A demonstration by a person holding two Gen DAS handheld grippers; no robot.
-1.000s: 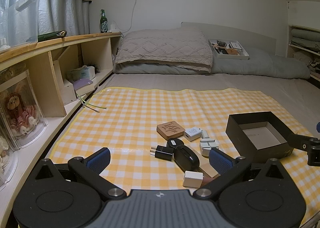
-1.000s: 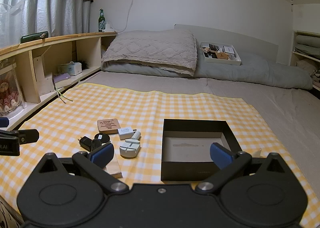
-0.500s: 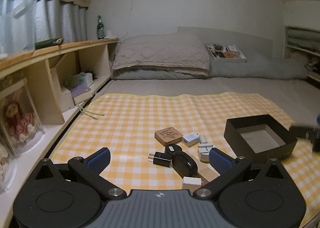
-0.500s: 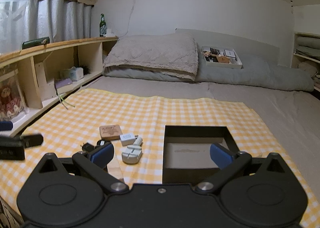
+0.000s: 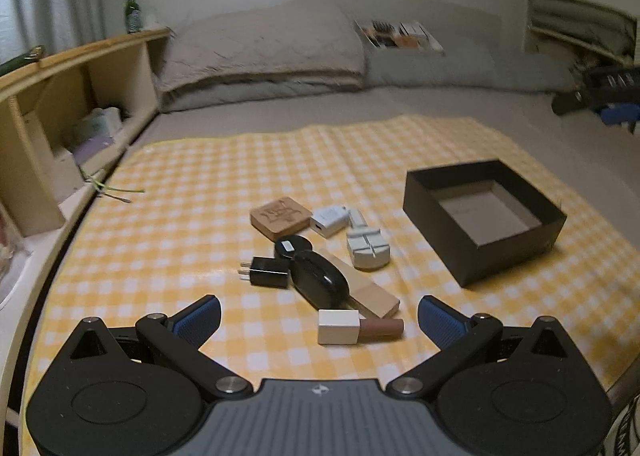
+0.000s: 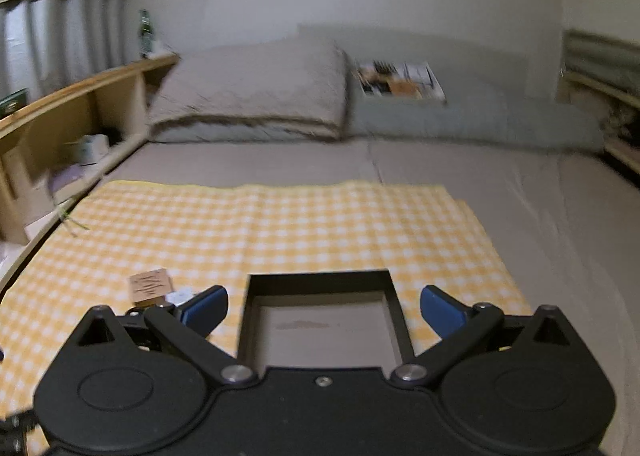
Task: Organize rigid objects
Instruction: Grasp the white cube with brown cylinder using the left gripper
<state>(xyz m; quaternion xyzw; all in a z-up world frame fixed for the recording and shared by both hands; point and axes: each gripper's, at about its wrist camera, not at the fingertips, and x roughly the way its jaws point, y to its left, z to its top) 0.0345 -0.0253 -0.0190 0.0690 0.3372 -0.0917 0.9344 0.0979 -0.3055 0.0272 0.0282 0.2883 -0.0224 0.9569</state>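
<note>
A cluster of small items lies on the yellow checked cloth: a wooden coaster, a white charger, a grey tool, a black plug, a black mouse, a wooden strip and a white-and-brown block. An open black box stands empty to their right. My left gripper is open and empty, just short of the block. My right gripper is open and empty above the box; it also shows at the right edge of the left wrist view.
A wooden shelf unit runs along the left with boxes and a green bottle. Pillows and a tray of items lie at the bed's head. Grey sheet lies to the right of the cloth.
Both grippers have risen and tilted down toward the cloth. The right gripper has moved forward over the box. In the left view it went from low right to high right.
</note>
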